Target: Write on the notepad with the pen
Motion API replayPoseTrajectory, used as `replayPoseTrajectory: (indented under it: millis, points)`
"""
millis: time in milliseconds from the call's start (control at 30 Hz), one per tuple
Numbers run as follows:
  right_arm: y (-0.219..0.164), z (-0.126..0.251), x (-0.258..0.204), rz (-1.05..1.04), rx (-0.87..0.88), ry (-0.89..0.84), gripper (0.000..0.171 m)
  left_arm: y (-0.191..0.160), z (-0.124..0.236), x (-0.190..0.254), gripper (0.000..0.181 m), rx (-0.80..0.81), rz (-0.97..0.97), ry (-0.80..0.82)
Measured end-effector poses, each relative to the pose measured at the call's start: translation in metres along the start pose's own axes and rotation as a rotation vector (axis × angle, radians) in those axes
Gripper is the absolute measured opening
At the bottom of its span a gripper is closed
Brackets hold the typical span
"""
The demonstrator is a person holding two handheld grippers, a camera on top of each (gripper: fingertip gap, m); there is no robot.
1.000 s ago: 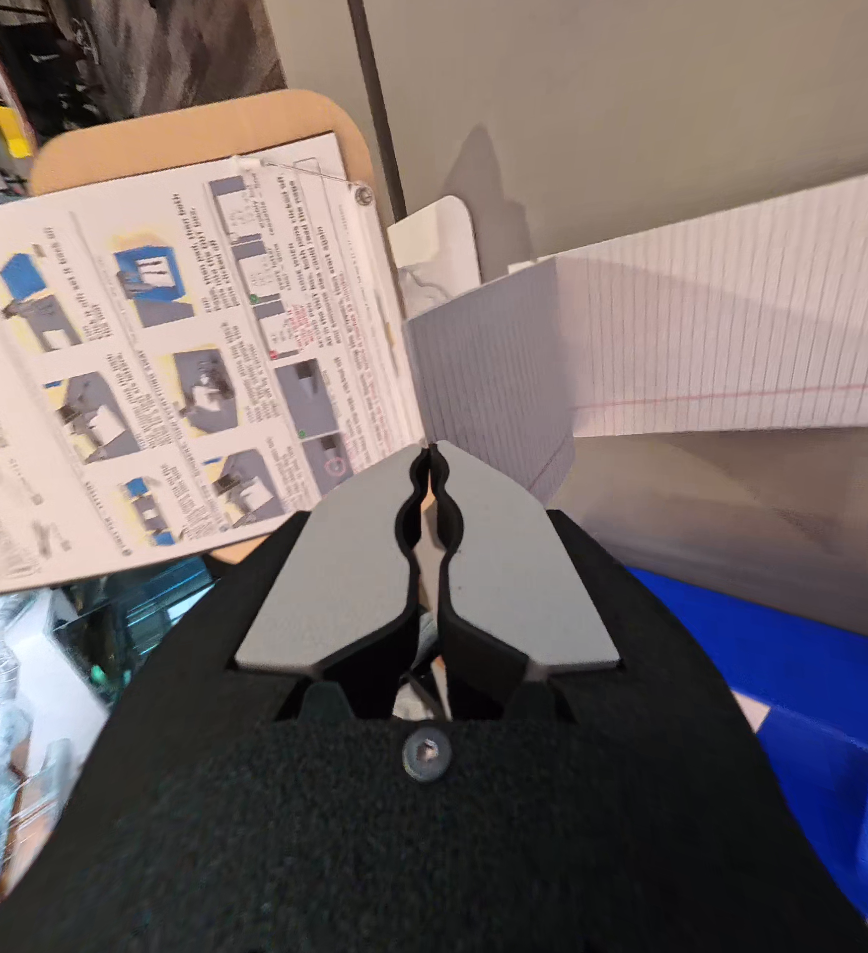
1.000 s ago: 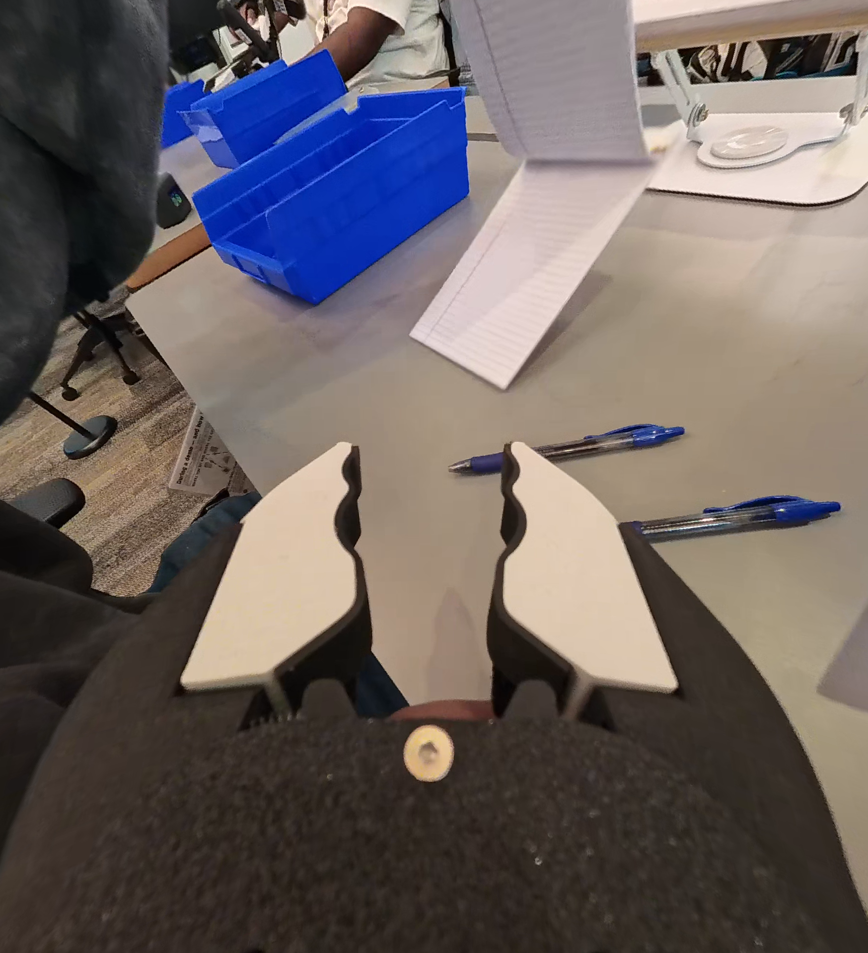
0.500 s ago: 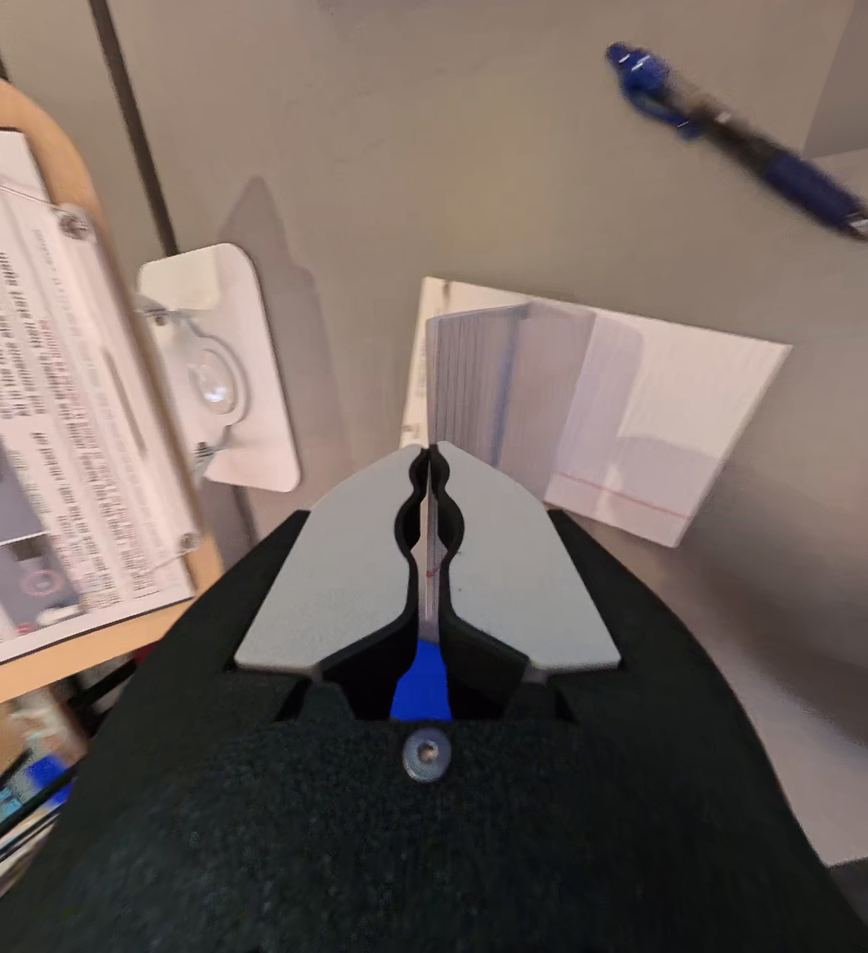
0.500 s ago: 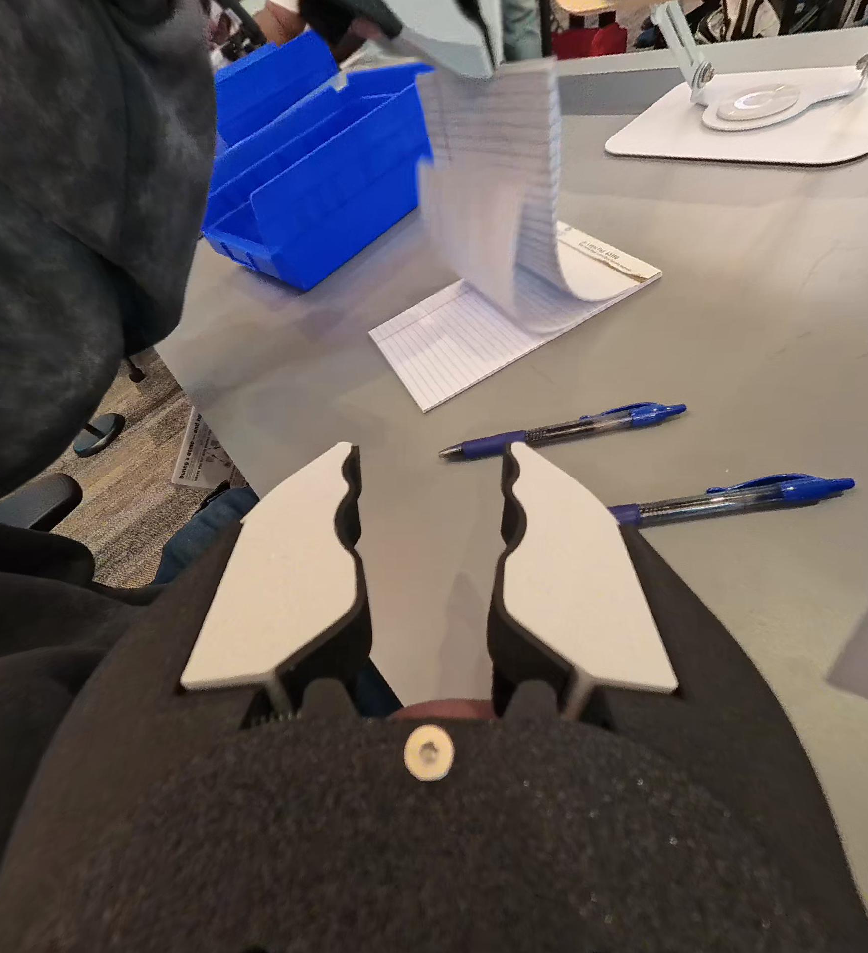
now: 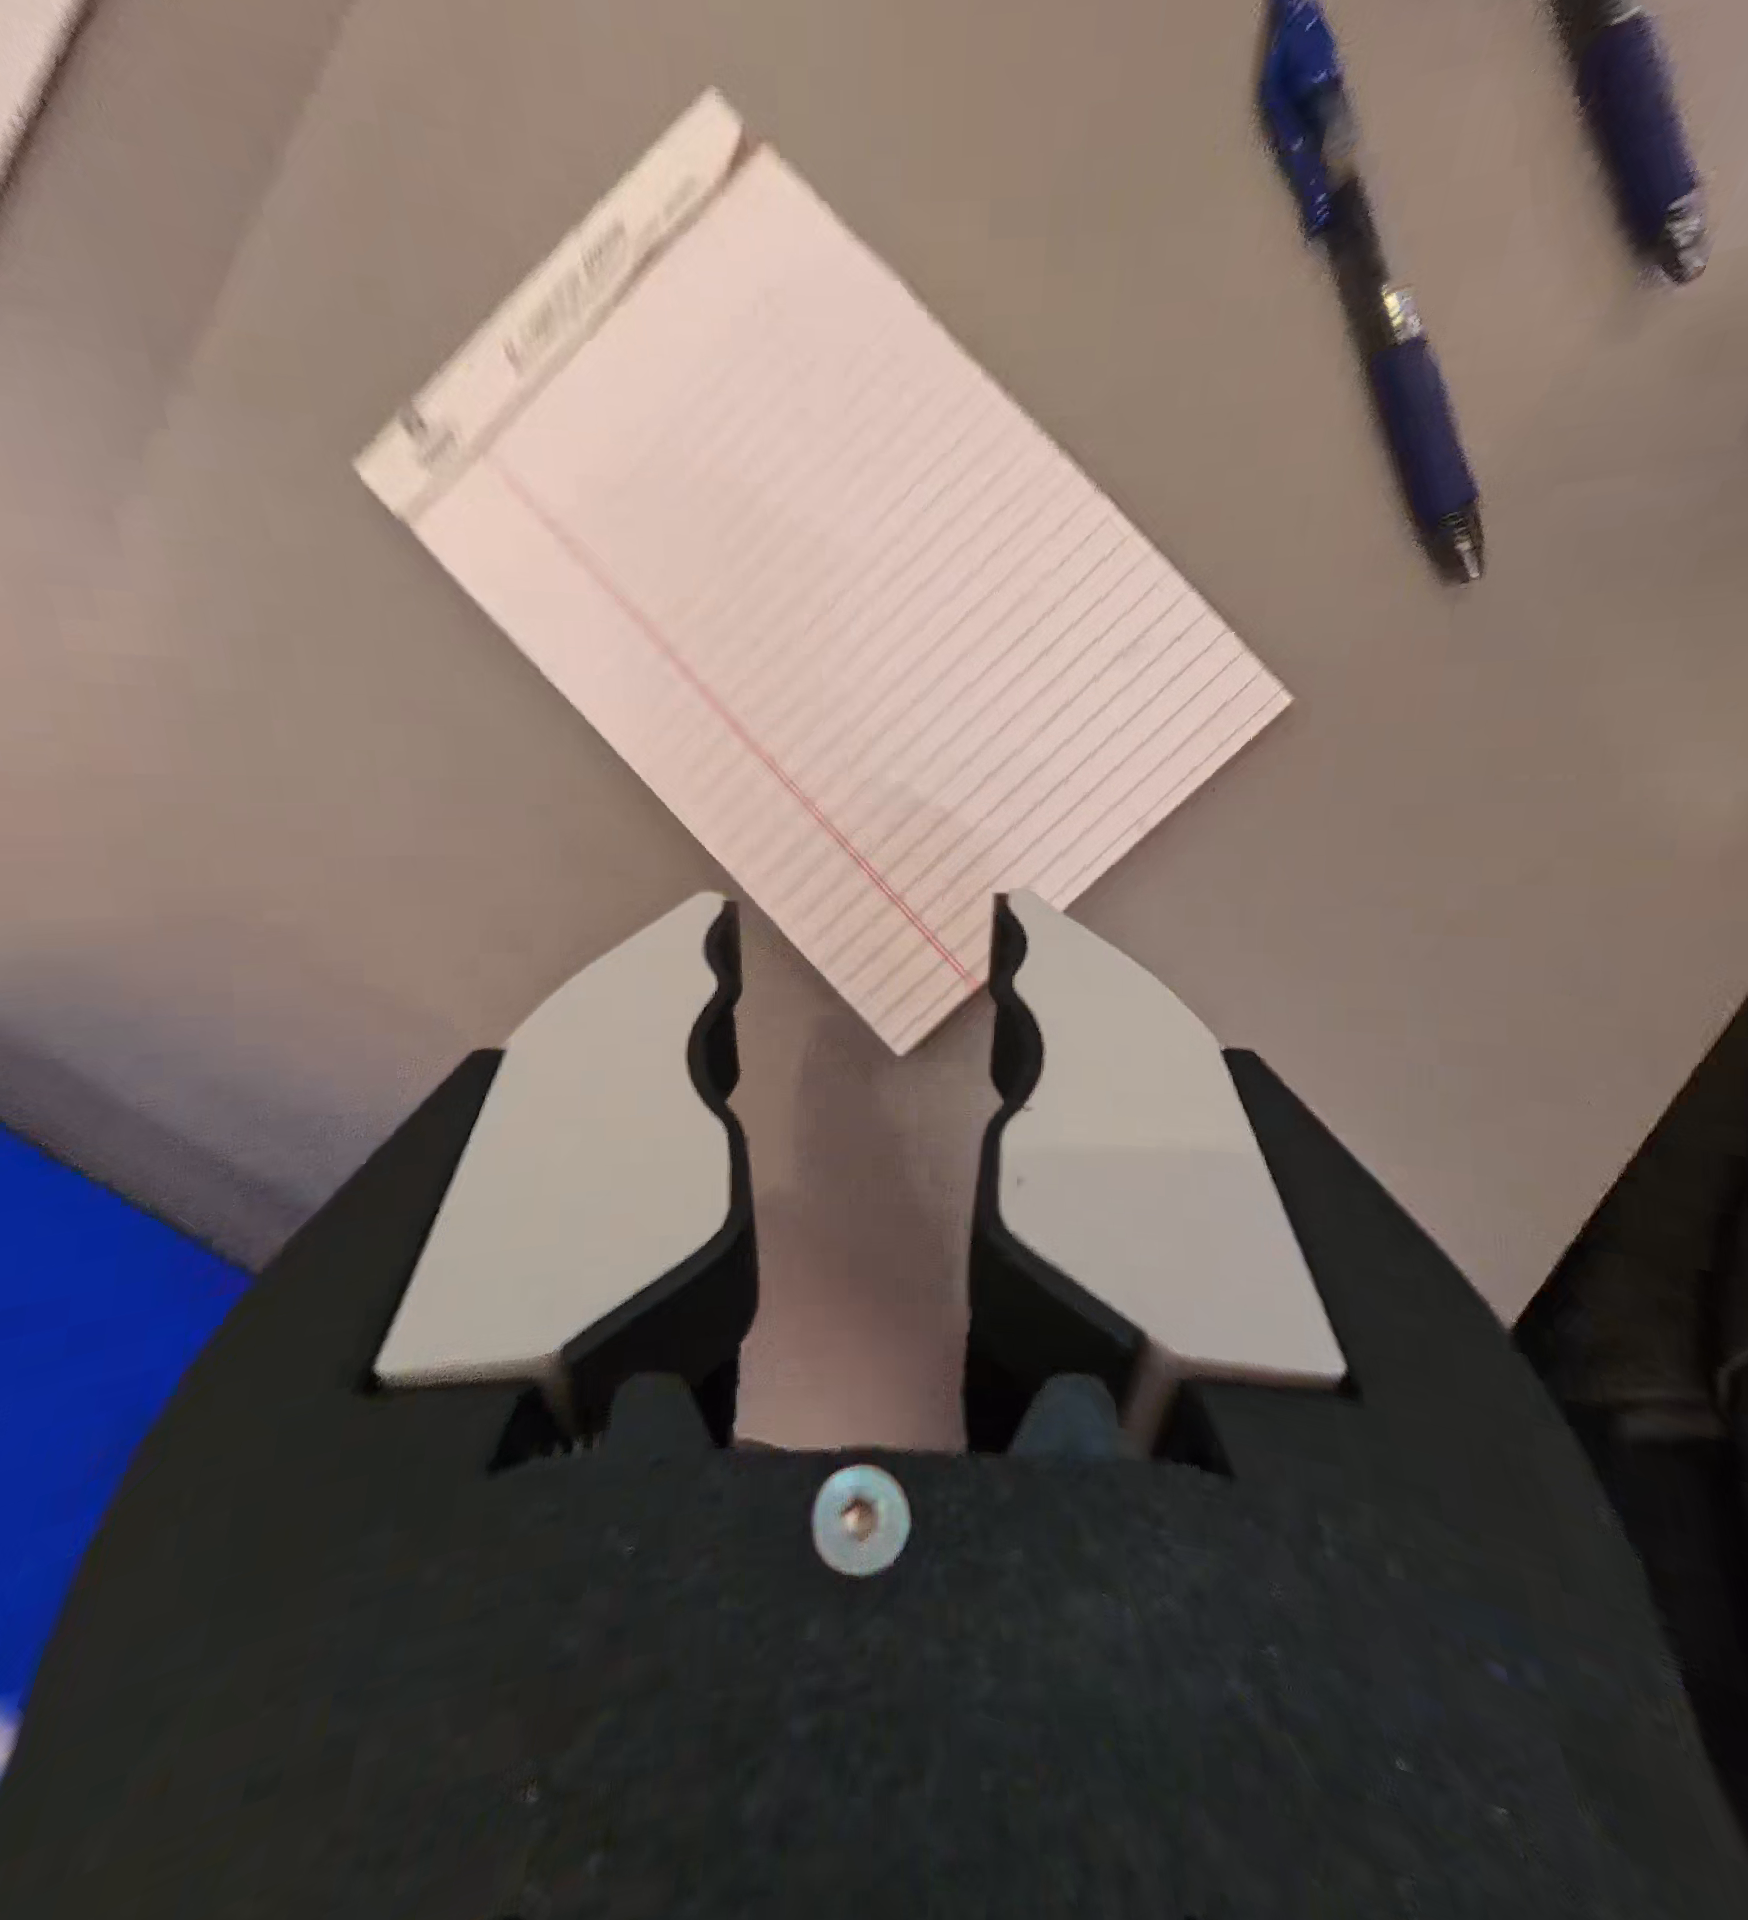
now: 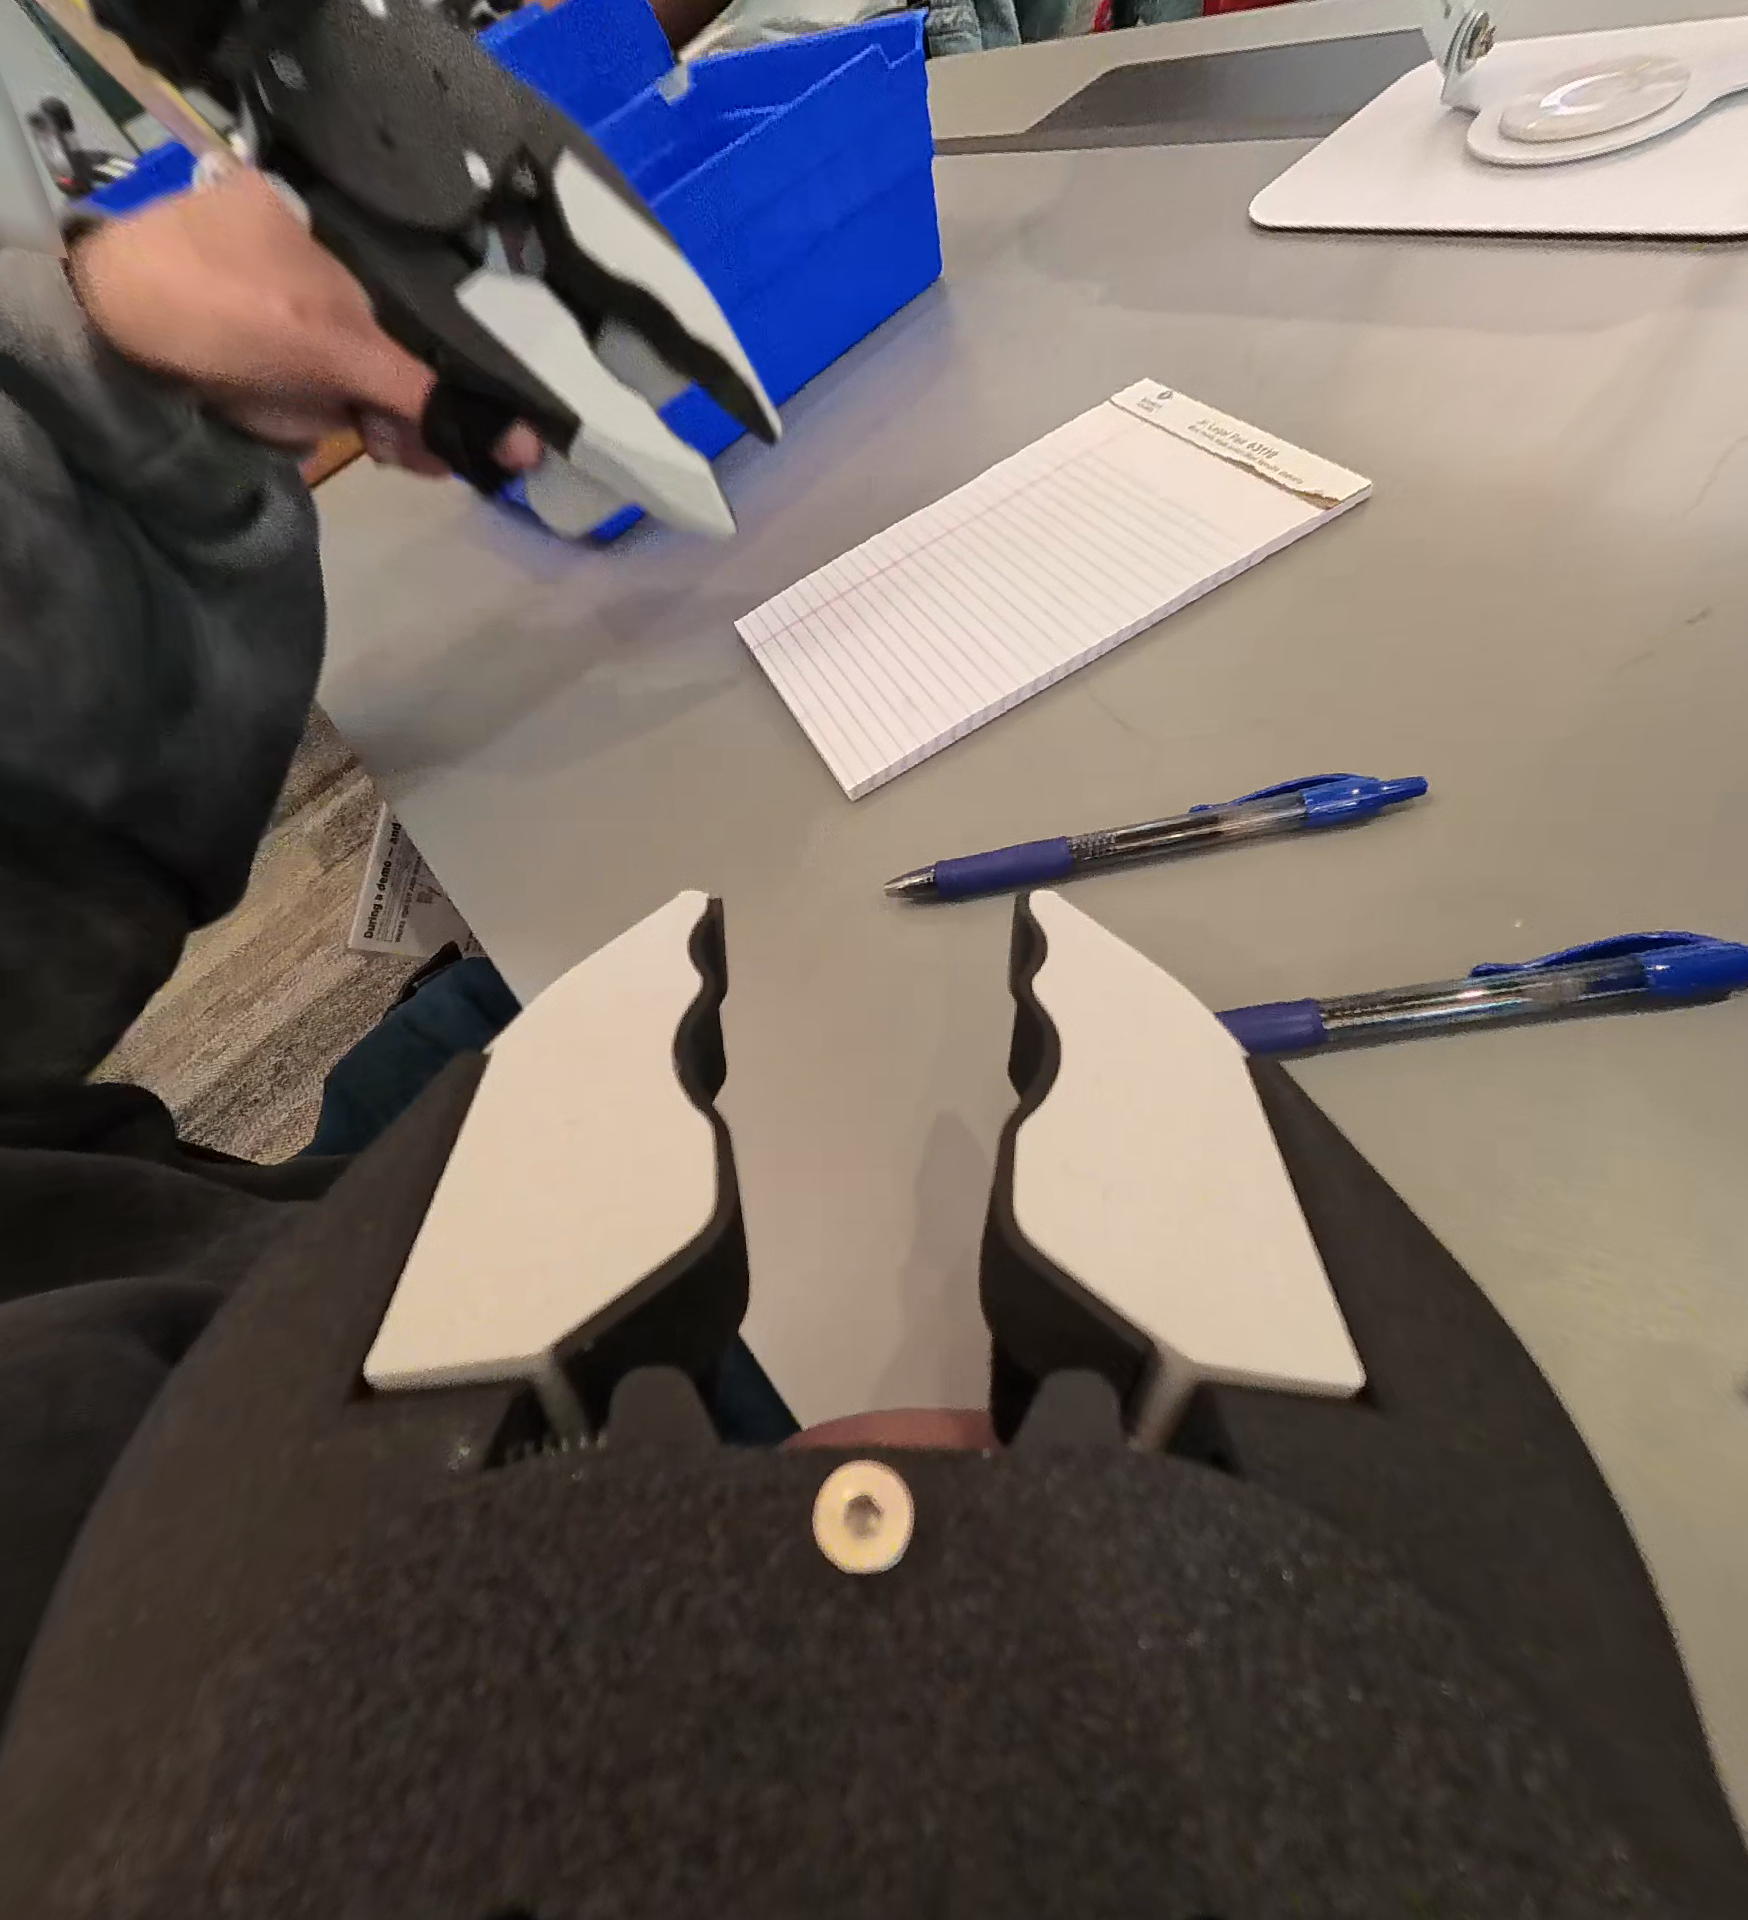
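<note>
A: Starting from the left, the blue bin (image 6: 808,197) stands at the far left of the bench (image 6: 1472,623), and the left hand-held gripper (image 6: 735,468) hangs in the air in front of it, tilted down toward the notepad (image 6: 1046,582). Its jaws are apart and hold nothing.

B: In its own view I see the same. The left hand-held gripper (image 5: 865,935) looks almost straight down, and the near corner of the notepad (image 5: 828,561) shows between its fingertips, but I judge that they do not touch it.

A: The notepad lies flat, top sheet blank. To its right lie 2 blue pens: the nearer pen (image 6: 1150,831) just beside the pad, the second pen (image 6: 1514,997) a little apart from the first.

B: And the right hand-held gripper (image 6: 865,914) is low over the bench near its front edge, level, also open about halfway and empty. The tip of the nearer pen is just ahead of its right finger.

A: What could go wrong?

B: The pen is thin and round. If the jaws close off its middle, it may roll away or sit crooked, and then the tip meets the paper badly. Also the pad is free on the smooth bench; with no hold from the left, writing pressure could push it.
</note>
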State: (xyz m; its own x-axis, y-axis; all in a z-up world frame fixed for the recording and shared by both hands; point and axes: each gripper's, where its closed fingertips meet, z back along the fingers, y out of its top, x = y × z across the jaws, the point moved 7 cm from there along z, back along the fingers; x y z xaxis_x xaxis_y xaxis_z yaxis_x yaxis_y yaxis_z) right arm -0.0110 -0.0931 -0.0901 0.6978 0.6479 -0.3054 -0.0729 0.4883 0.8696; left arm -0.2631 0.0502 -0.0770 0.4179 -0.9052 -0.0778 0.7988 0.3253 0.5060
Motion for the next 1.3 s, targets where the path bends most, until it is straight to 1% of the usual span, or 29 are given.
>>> replayPoseTrajectory:
  millis: [100, 200, 267, 367, 467, 533, 633, 733, 800, 867, 933, 1033, 1167, 1300]
  points:
    - [0.000, -0.003, -0.001, 0.004, -0.014, -0.001, 0.052, -0.024, -0.025, 0.011, 0.057, -0.032, 0.062, 0.024]
    - [-0.001, -0.005, -0.002, 0.006, -0.028, -0.002, 0.052, -0.029, -0.041, 0.020, 0.057, 0.005, 0.070, 0.038]
    - [-0.002, -0.007, -0.002, 0.004, -0.038, -0.003, 0.052, -0.024, -0.047, 0.022, 0.056, 0.031, 0.081, 0.056]
    - [-0.001, -0.009, -0.001, 0.007, -0.045, -0.011, 0.052, -0.015, -0.054, 0.028, 0.046, 0.057, 0.117, 0.037]
    - [0.001, -0.009, 0.000, -0.001, -0.041, -0.016, 0.052, -0.009, -0.059, 0.036, 0.045, 0.080, 0.167, 0.024]
    - [0.001, -0.010, 0.003, -0.010, -0.040, -0.022, 0.052, -0.004, -0.062, 0.039, 0.044, 0.096, 0.215, 0.049]
    - [0.002, -0.011, 0.008, -0.023, -0.042, -0.022, 0.052, 0.007, -0.070, 0.043, 0.045, 0.132, 0.254, 0.085]
    - [0.003, -0.015, 0.010, -0.021, -0.055, -0.016, 0.052, 0.021, -0.077, 0.045, 0.047, 0.128, 0.306, 0.092]
    - [0.006, -0.017, 0.011, -0.010, -0.061, -0.015, 0.052, 0.028, -0.079, 0.048, 0.050, 0.140, 0.370, 0.052]
    - [0.010, -0.018, 0.012, -0.010, -0.058, -0.014, 0.052, 0.031, -0.076, 0.051, 0.057, 0.194, 0.436, -0.008]
    - [0.014, -0.019, 0.013, -0.010, -0.057, -0.016, 0.052, 0.033, -0.065, 0.055, 0.059, 0.267, 0.479, -0.069]
    - [0.020, -0.018, 0.016, 0.008, -0.057, -0.036, 0.054, 0.023, -0.030, 0.055, 0.062, 0.397, 0.517, -0.105]
    - [0.026, -0.013, 0.021, 0.041, -0.034, -0.078, 0.056, -0.014, 0.032, 0.039, 0.068, 0.524, 0.522, -0.030]
    - [0.029, -0.006, 0.025, 0.066, -0.008, -0.116, 0.057, -0.056, 0.093, 0.035, 0.072, 0.620, 0.514, 0.128]
